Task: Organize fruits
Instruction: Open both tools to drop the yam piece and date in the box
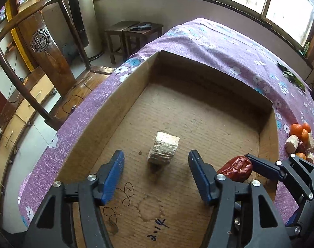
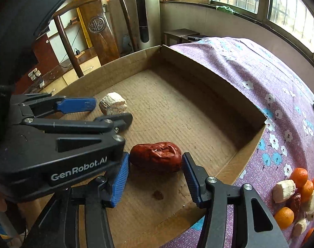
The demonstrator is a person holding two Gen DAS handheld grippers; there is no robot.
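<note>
A shallow cardboard box lies on a purple flowered tablecloth. A pale cut sugarcane chunk lies on the box floor. My left gripper is open around it, fingers apart from it. A wrinkled red date lies on the box floor near the right wall. My right gripper is open, its blue pads close on both sides of the date; contact is unclear. A pile of tangerines, sugarcane pieces and dates lies on the cloth right of the box.
A wooden chair stands left of the table. Dark stools stand beyond the table by the window wall. A green leafy thing lies at the table's far right.
</note>
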